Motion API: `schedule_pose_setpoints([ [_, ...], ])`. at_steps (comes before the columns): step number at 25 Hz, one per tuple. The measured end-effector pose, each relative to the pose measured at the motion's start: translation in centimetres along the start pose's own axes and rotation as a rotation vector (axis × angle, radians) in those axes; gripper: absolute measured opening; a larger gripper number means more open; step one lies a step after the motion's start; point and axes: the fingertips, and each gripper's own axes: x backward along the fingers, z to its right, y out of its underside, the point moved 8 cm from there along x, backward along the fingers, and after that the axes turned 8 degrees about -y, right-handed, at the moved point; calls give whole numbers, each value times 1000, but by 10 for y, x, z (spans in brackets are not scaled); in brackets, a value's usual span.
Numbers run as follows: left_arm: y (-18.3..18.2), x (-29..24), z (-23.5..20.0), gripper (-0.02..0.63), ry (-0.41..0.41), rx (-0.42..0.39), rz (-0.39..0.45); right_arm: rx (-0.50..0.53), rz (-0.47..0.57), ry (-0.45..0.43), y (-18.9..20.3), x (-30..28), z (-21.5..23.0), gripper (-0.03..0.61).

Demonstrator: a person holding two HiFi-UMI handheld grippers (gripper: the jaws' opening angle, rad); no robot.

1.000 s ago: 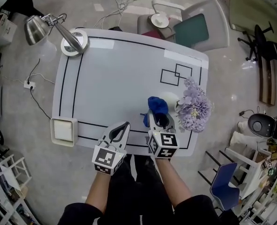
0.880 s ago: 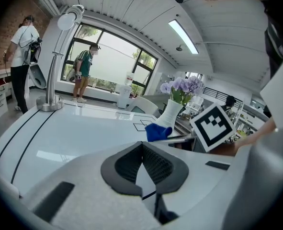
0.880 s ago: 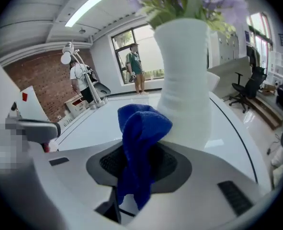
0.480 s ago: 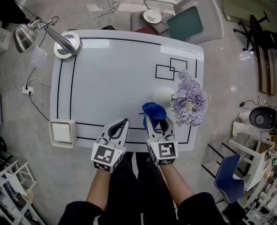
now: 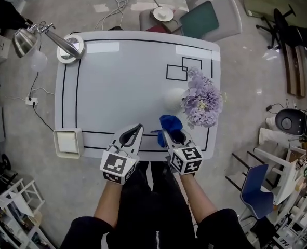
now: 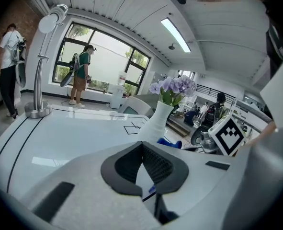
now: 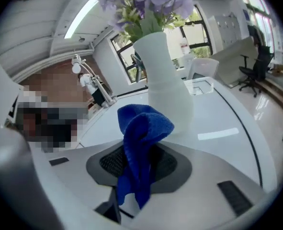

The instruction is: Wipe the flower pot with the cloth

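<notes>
A white flower pot [image 5: 174, 96], shaped like a vase, holds purple flowers [image 5: 201, 97] and stands right of the table's middle. My right gripper [image 5: 170, 132] is shut on a blue cloth [image 5: 170, 122] just in front of the pot, with a small gap between cloth and pot. In the right gripper view the cloth [image 7: 142, 128] bunches up out of the jaws of the right gripper [image 7: 140, 147], and the pot [image 7: 167, 87] rises close behind it. My left gripper [image 5: 136, 130] sits shut and empty at the front edge. From the left gripper [image 6: 141, 145] the pot [image 6: 159, 121] stands ahead to the right.
A desk lamp [image 5: 36, 35] with a round base [image 5: 70, 50] stands at the table's back left corner. A white box [image 5: 68, 142] sits at the front left edge. Black rectangle outlines [image 5: 176, 70] mark the table behind the pot. A chair [image 5: 205, 15] stands beyond the table.
The right gripper with the cloth has drawn back a little from the pot toward the front edge. The head camera has shifted. The left gripper stays in place.
</notes>
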Motion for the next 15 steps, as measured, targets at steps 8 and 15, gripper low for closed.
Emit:
schedule_pose_setpoints([
  [8,-30,2,30,6,47,-42,35,-1,99,-77,-15,68,-19,114],
  [15,-48,13,66,6,90,-105,62,138,122,-78,-22,108,-29,114],
])
